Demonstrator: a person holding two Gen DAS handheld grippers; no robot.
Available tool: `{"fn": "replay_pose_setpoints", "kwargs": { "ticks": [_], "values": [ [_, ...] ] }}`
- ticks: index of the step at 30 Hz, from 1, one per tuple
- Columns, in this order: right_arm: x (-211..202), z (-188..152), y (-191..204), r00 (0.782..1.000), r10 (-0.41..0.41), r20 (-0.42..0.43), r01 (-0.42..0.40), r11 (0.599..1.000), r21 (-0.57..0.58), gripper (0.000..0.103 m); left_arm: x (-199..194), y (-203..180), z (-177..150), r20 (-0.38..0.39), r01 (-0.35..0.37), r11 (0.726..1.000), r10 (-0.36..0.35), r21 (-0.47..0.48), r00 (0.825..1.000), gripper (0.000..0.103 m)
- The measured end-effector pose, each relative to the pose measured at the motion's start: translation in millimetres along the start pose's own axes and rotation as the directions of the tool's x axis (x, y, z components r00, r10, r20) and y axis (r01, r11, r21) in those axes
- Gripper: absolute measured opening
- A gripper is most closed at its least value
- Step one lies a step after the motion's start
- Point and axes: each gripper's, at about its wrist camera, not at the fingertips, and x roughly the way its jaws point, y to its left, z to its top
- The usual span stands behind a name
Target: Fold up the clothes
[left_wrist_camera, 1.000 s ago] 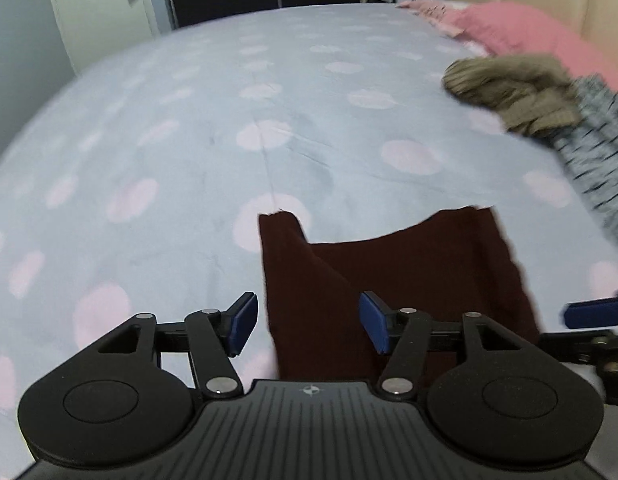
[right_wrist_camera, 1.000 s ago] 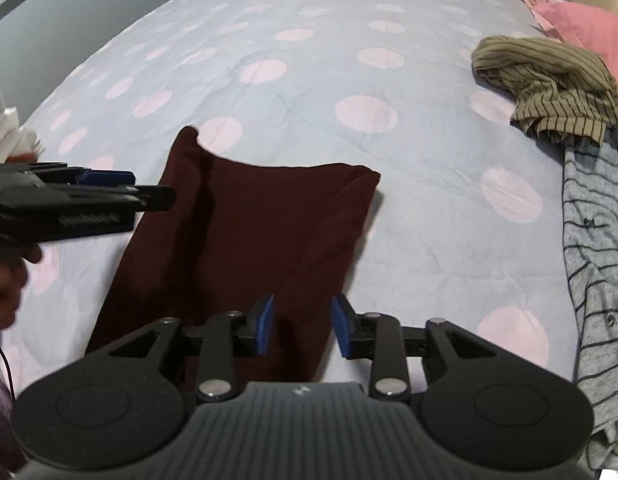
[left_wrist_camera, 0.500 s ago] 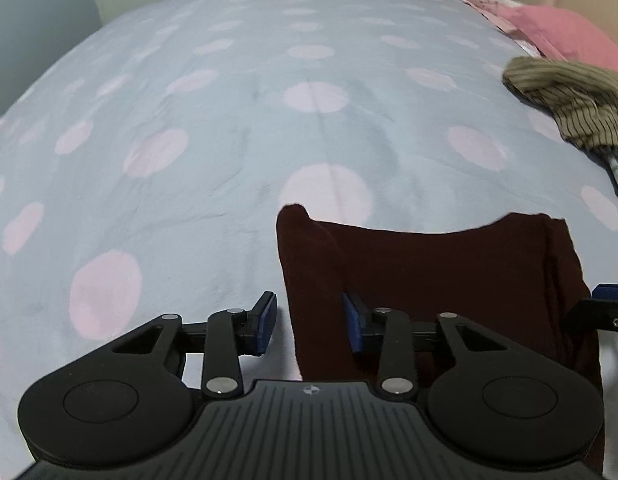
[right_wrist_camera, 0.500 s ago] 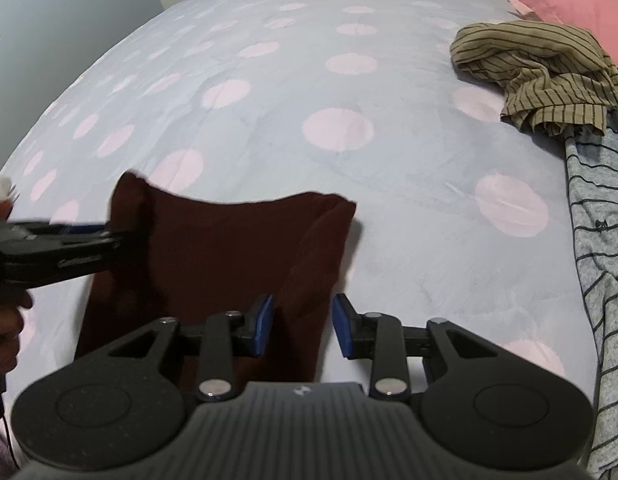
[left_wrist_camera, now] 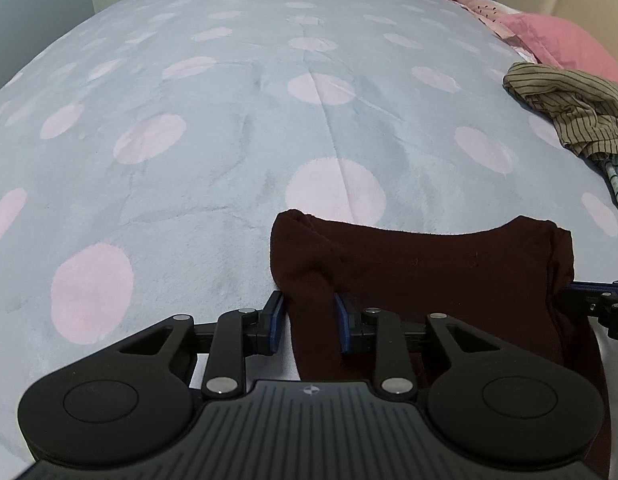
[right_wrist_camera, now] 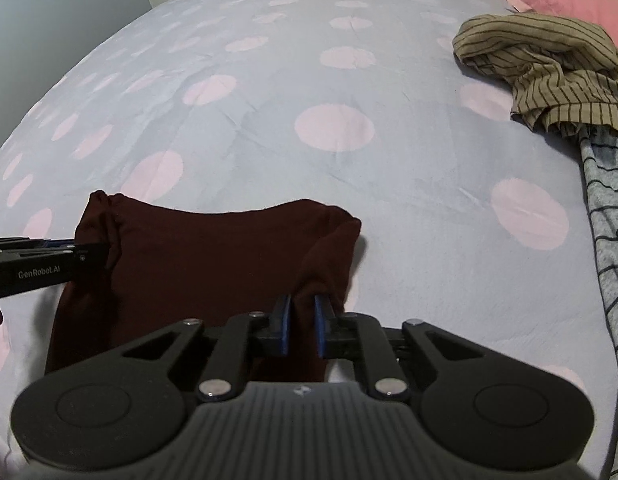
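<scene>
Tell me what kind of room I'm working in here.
Most likely a bedroom. The work surface is a bed with a blue bedspread dotted in pink, a pink pillow lies at its far end, and clothes such as a striped shirt are piled beside the maroon garment.

The right gripper (right_wrist_camera: 302, 326) has just been closing and pinches the right edge of the maroon garment (right_wrist_camera: 213, 268) on the polka-dot bedspread (right_wrist_camera: 349, 80); the left gripper (right_wrist_camera: 49, 266) grips its left edge.
</scene>
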Motion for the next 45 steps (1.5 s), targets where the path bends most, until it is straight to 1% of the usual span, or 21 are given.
{"fn": "replay_pose_setpoints", "kwargs": {
  "ticks": [1, 2, 3, 5, 7, 9, 10, 13, 16, 17, 18, 21, 24, 27, 30, 32, 34, 38, 41, 44, 45],
  "values": [
    [-1, 0, 0, 1.000, 0.001, 0.001, -0.001, 1.000, 0.000, 0.015, -3, 0, 0, 0.005, 0.001, 1.000, -0.001, -0.001, 1.000, 0.026],
    [-3, 0, 1, 1.000, 0.003, 0.004, -0.003, 1.000, -0.001, 0.017, -6, 1, -1, 0.012, -0.002, 1.000, 0.002, -0.001, 1.000, 0.031],
    [-6, 0, 1, 1.000, 0.005, 0.009, -0.005, 1.000, -0.002, 0.019, -10, 1, -2, 0.019, -0.006, 1.000, 0.006, 0.000, 1.000, 0.041],
    [-15, 1, 3, 1.000, 0.006, 0.028, -0.006, 1.000, -0.003, 0.021, -20, 3, -4, 0.042, -0.019, 1.000, 0.019, -0.002, 0.999, 0.047],
    [-26, 0, 7, 0.999, 0.004, 0.048, -0.003, 1.000, -0.022, 0.023, -33, 6, -8, 0.054, -0.014, 1.000, 0.015, -0.003, 0.998, 0.047],
    [-38, -4, 13, 0.998, 0.007, 0.070, -0.004, 0.999, -0.049, 0.027, -47, 9, -15, 0.055, -0.007, 1.000, 0.007, -0.004, 0.998, 0.047],
    [-45, -6, 17, 0.997, 0.013, 0.081, -0.008, 0.998, -0.062, 0.027, -54, 10, -20, 0.050, -0.001, 1.000, 0.001, -0.002, 0.999, 0.047],
    [-63, -18, 26, 0.993, 0.064, 0.101, -0.054, 0.994, -0.093, 0.029, -76, 15, -37, 0.032, 0.018, 1.000, -0.018, 0.006, 0.999, 0.047],
    [-81, -38, 36, 0.989, 0.099, 0.106, -0.088, 0.990, -0.109, 0.036, -98, 18, -60, 0.005, 0.036, 0.999, -0.036, 0.021, 0.999, 0.047],
    [-87, -46, 40, 0.988, 0.120, 0.101, -0.109, 0.988, -0.109, 0.042, -105, 18, -68, -0.001, 0.046, 0.999, -0.046, 0.029, 0.999, 0.047],
    [-94, -55, 44, 0.986, 0.141, 0.094, -0.130, 0.985, -0.110, 0.042, -113, 18, -78, -0.006, 0.057, 0.998, -0.056, 0.038, 0.998, 0.047],
    [-110, -84, 61, 0.975, 0.220, 0.038, -0.213, 0.967, -0.139, 0.042, -135, 17, -108, -0.018, 0.089, 0.994, -0.088, 0.059, 0.996, 0.047],
    [-123, -115, 77, 0.962, 0.274, -0.018, -0.273, 0.947, -0.172, 0.042, -158, 17, -140, -0.028, 0.120, 0.991, -0.118, 0.064, 0.993, 0.047],
    [-132, -147, 90, 0.943, 0.324, -0.071, -0.331, 0.925, -0.187, 0.041, -176, 13, -167, -0.047, 0.149, 0.985, -0.145, 0.083, 0.988, 0.047],
    [-137, -180, 98, 0.929, 0.356, -0.097, -0.367, 0.917, -0.157, 0.041, -186, 9, -189, -0.061, 0.152, 0.983, -0.147, 0.099, 0.987, 0.047],
    [-138, -199, 102, 0.917, 0.380, -0.118, -0.394, 0.911, -0.122, 0.041, -188, 10, -200, -0.070, 0.150, 0.985, -0.144, 0.085, 0.987, 0.047],
    [-137, -212, 106, 0.913, 0.386, -0.130, -0.400, 0.911, -0.105, 0.041, -190, 13, -207, -0.080, 0.151, 0.987, -0.147, 0.051, 0.986, 0.047],
    [-131, -224, 109, 0.925, 0.354, -0.139, -0.366, 0.927, -0.077, 0.041, -193, 16, -216, -0.076, 0.153, 0.988, -0.152, 0.018, 0.985, 0.047],
    [-122, -230, 107, 0.919, 0.351, -0.178, -0.360, 0.933, -0.020, 0.041, -194, 16, -217, -0.071, 0.155, 0.988, -0.153, 0.022, 0.986, 0.047],
    [-113, -237, 110, 0.914, 0.346, -0.213, -0.353, 0.936, 0.004, 0.041, -193, 16, -223, -0.076, 0.168, 0.986, -0.166, 0.014, 0.983, 0.047],
    [-110, -239, 110, 0.908, 0.355, -0.223, -0.360, 0.933, 0.021, 0.036, -191, 16, -224, -0.082, 0.175, 0.984, -0.173, 0.016, 0.981, 0.047]
  ]
}}
